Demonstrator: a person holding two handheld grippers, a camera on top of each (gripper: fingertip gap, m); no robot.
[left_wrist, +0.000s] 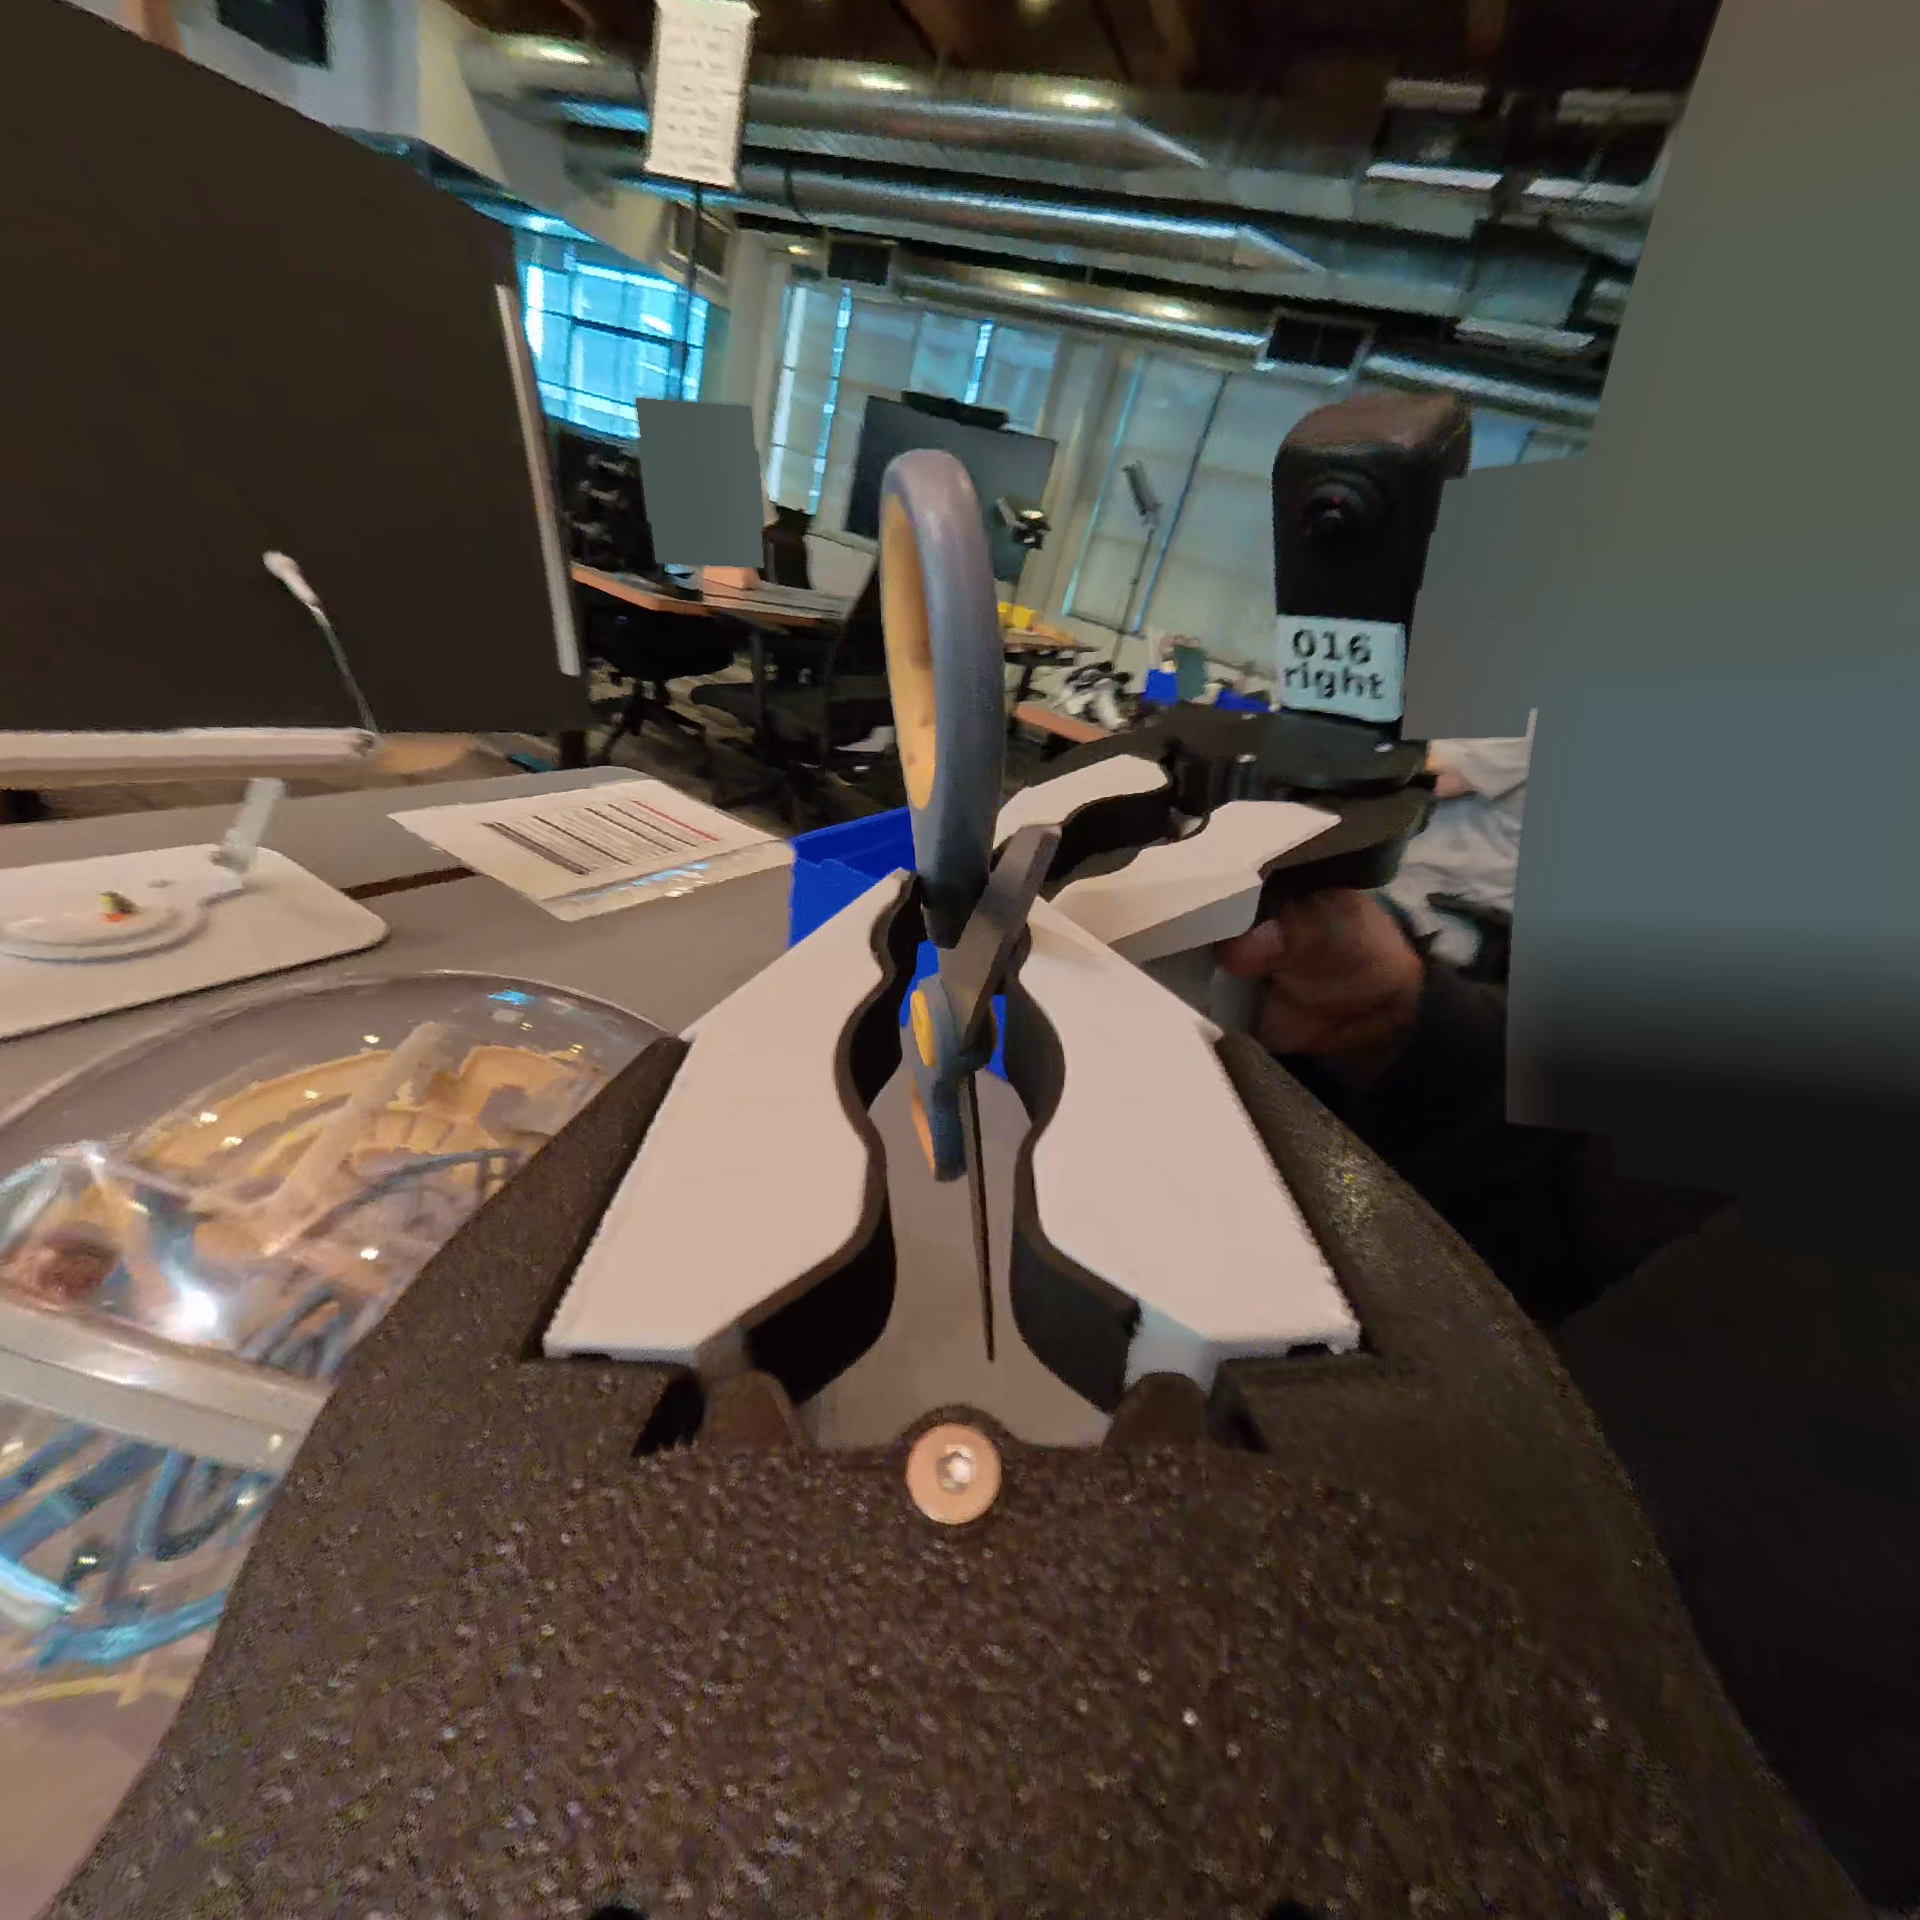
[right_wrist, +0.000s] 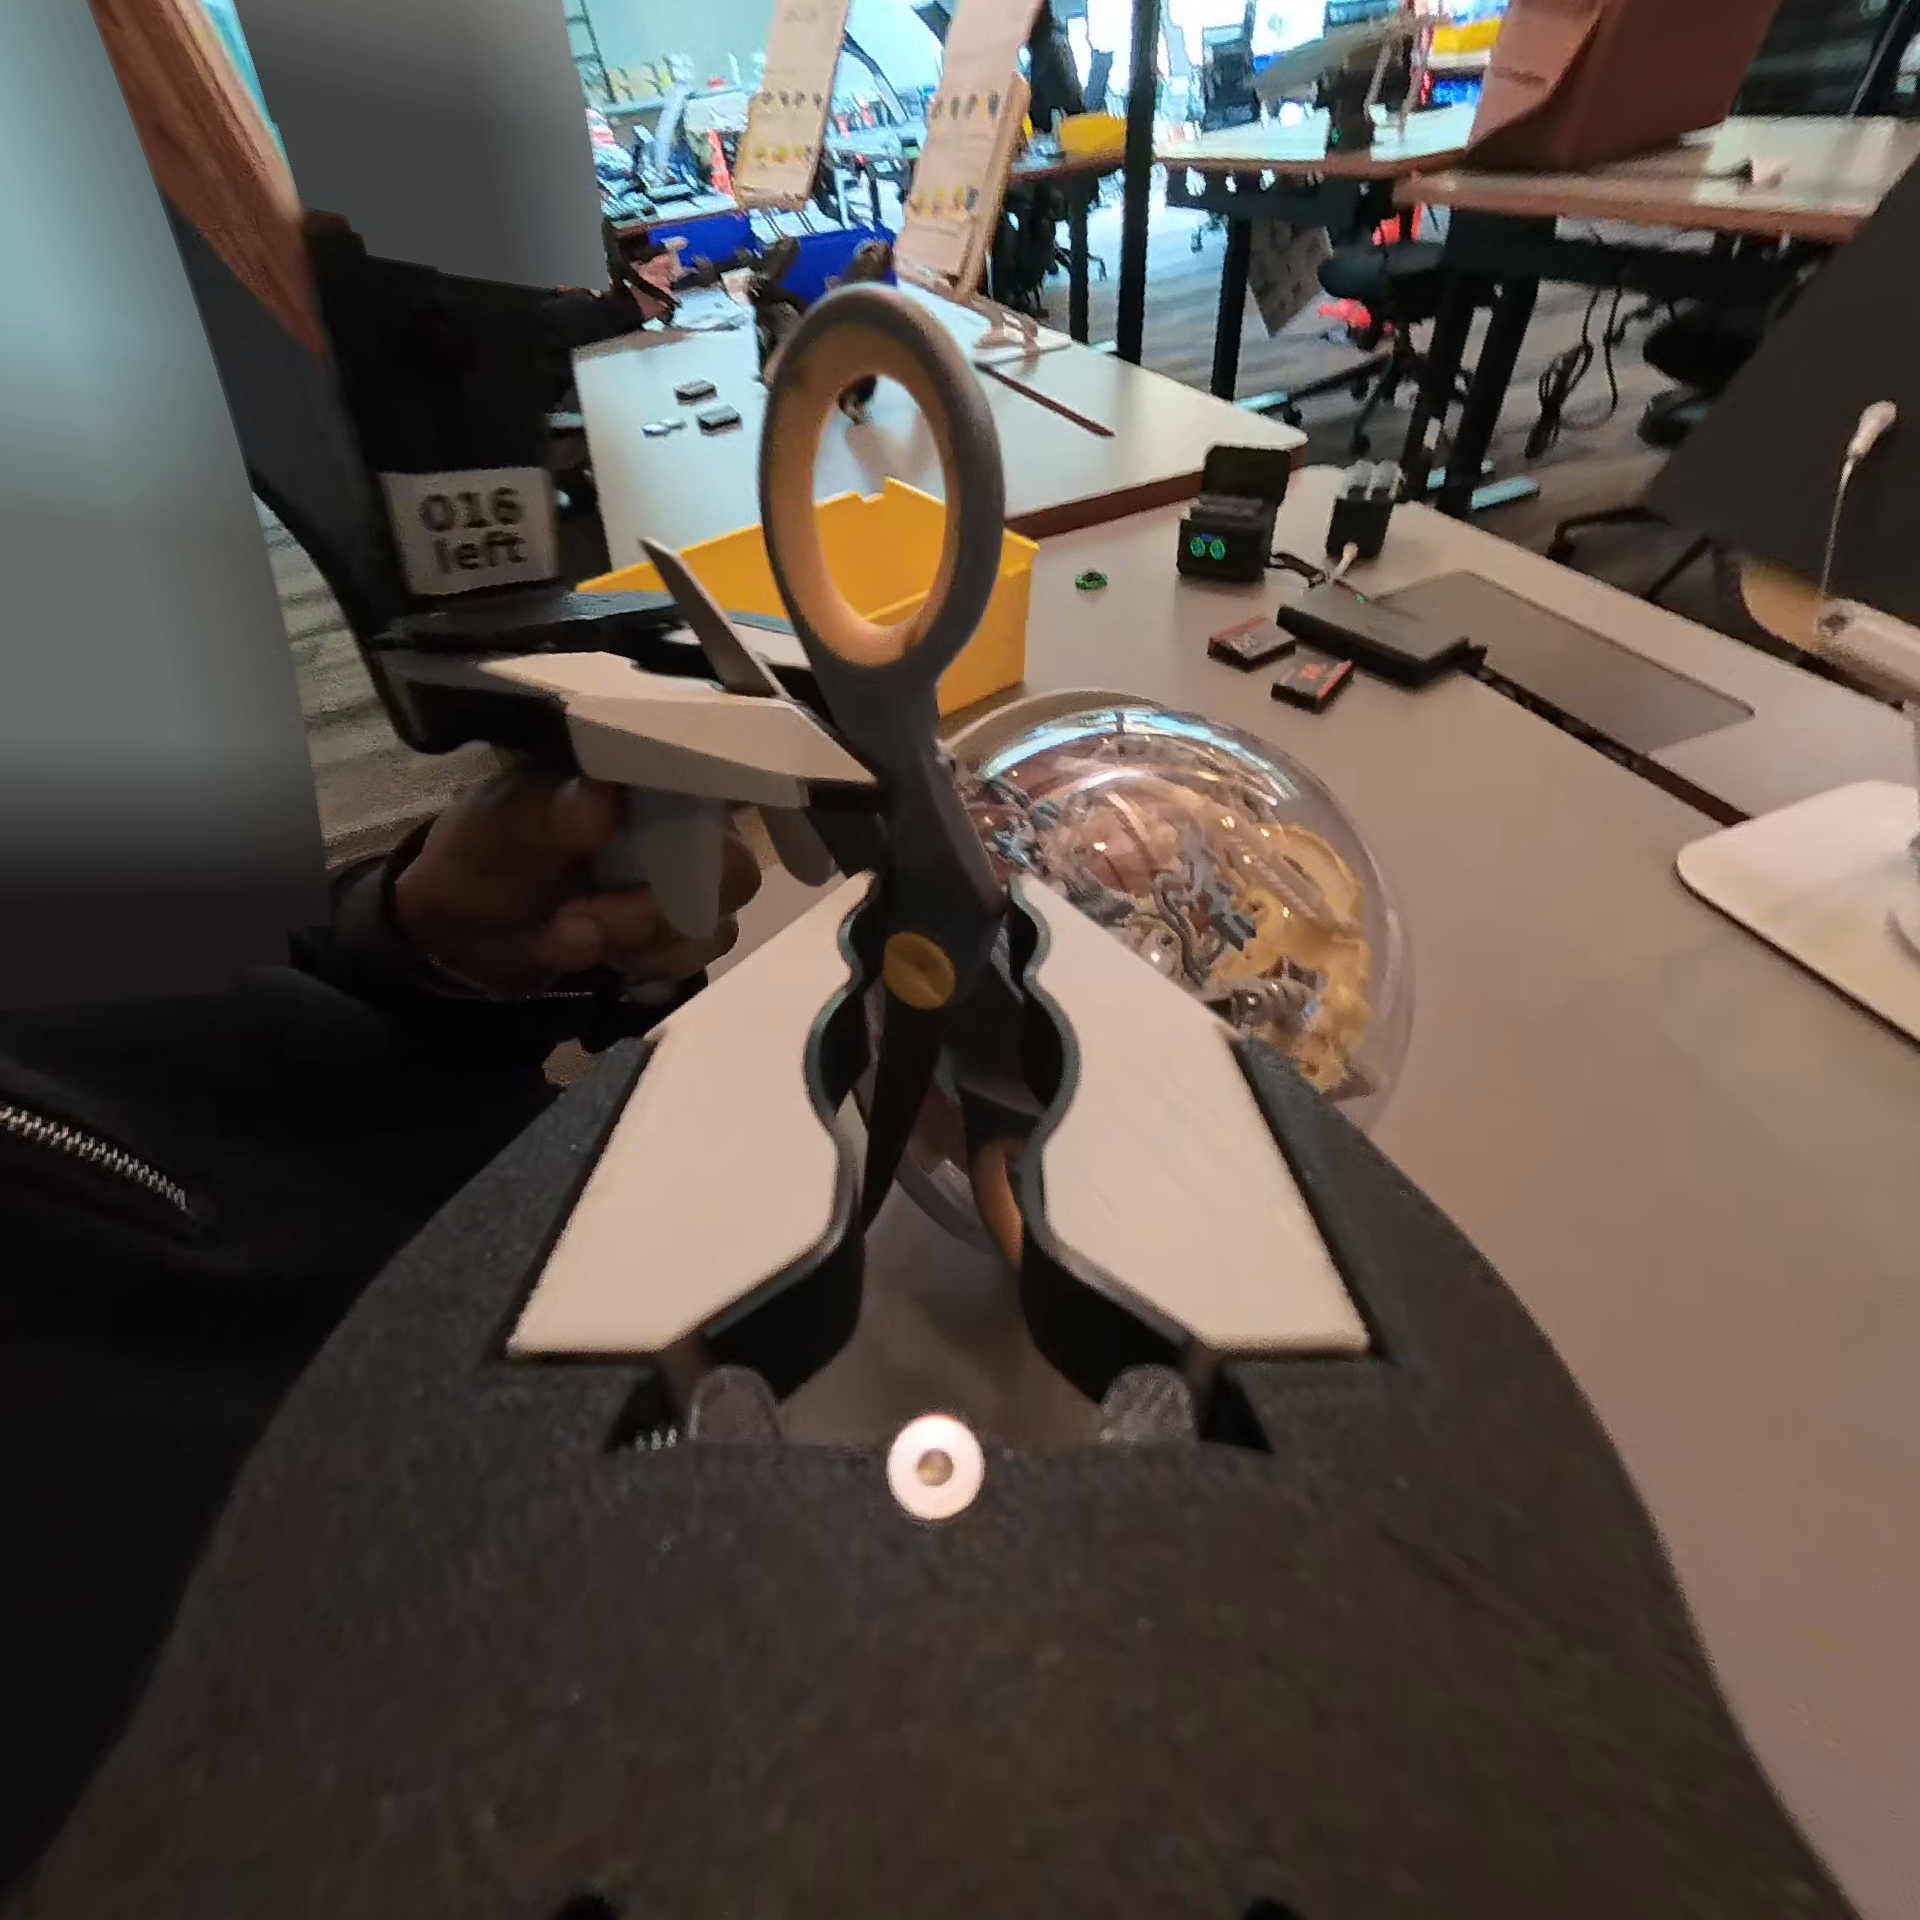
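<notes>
A pair of scissors with grey handles lined in orange (left_wrist: 940, 665) is held upright in the air by both grippers. My left gripper (left_wrist: 961, 914) is shut on the scissors just below the upper handle loop, with a thin blade edge running back between its fingers. My right gripper (right_wrist: 940, 914) is shut on the scissors (right_wrist: 883, 468) at the yellow pivot, with the second handle low between its fingers. The scissors are spread open, and one blade points up-left over the left gripper (right_wrist: 842, 769). The right gripper (left_wrist: 1039, 862) comes in from the right in the left wrist view.
A clear plastic globe with a tan and blue maze inside (left_wrist: 260, 1174) (right_wrist: 1195, 914) sits on the grey table just below the grippers. A blue bin (left_wrist: 842, 873), a yellow bin (right_wrist: 862, 582), a white monitor base (right_wrist: 1818, 894), a paper sheet (left_wrist: 592, 831) and small black devices (right_wrist: 1371, 623) lie around.
</notes>
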